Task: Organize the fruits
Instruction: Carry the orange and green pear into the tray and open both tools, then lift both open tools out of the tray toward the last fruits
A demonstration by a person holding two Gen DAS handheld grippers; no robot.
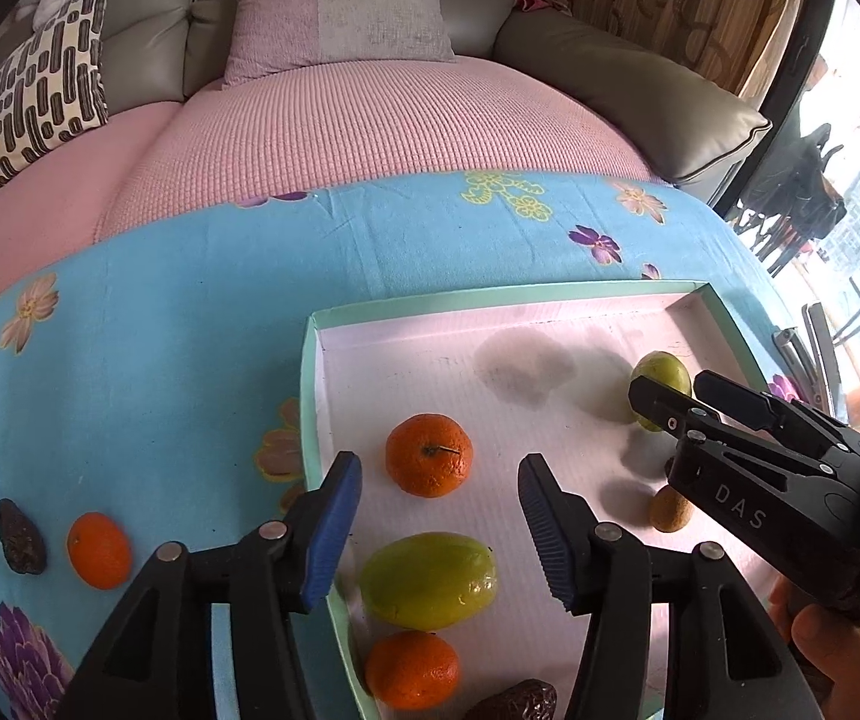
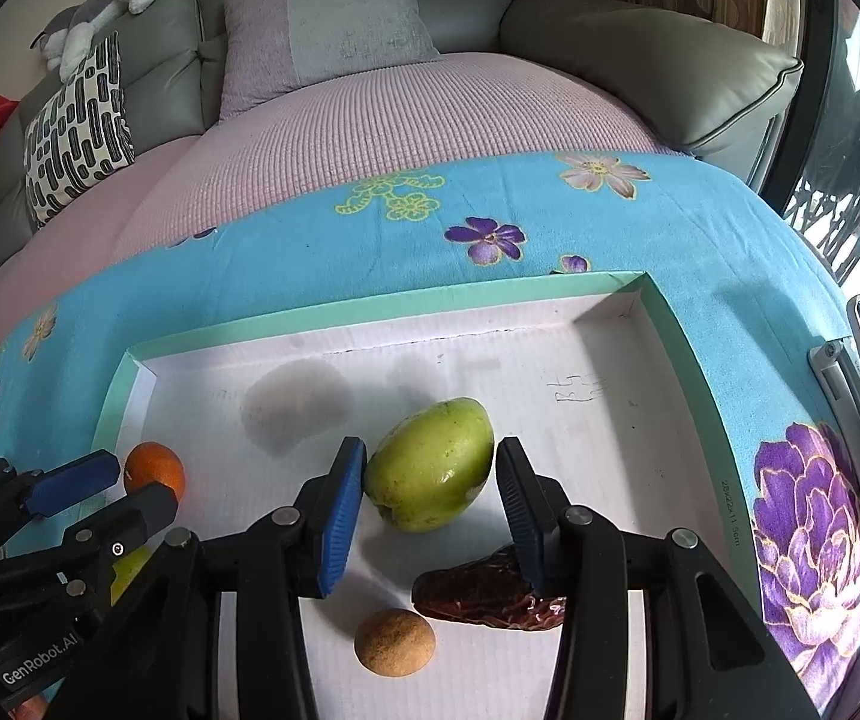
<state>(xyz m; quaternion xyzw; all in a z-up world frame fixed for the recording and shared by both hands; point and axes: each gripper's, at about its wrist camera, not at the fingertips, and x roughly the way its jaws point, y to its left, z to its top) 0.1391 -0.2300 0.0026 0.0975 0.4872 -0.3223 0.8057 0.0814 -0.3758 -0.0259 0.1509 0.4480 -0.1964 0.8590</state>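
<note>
From my left tool's cam, far left on the blue flowered cloth (image 1: 190,312): a dark date (image 1: 19,537) w/ a small orange (image 1: 99,549) just beside it on its right, both outside the tray (image 1: 308,396). My left tool (image 1: 439,531) hangs over the tray's left end, jaws wide, nothing between them; its left finger sits about over the tray's left wall. Inside the tray, between the finger lines: an orange w/ stem (image 1: 429,454) further off, a green fruit (image 1: 428,579) nearer, then another orange (image 1: 412,669) nearest, w/ a second dark date (image 1: 511,705) at the bottom edge, partly cut off. Right side of that view: my right tool (image 1: 679,390) comes in from the right, a 2nd green fruit (image 1: 661,375) partly behind its tips, and a small brown round fruit (image 1: 671,507) peeking from under its body.

Right cam: my left tool (image 2: 106,489) shows at left edge, open, the stem orange (image 2: 154,471) just behind its tips. Centre: my right tool (image 2: 430,516) is open fairly wide around the green fruit (image 2: 430,465), which rests on the tray floor; the fingers (image 2: 340,516) flank it, can't tell if the pads touch. Nearer me, the brown round fruit (image 2: 394,642) and a glossy dark date (image 2: 484,597), the date partly under the right finger. Tray rim (image 2: 688,360) runs along the right, cloth (image 2: 730,228) beyond. A sofa (image 2: 640,60) w/ cushions sits behind.
</note>
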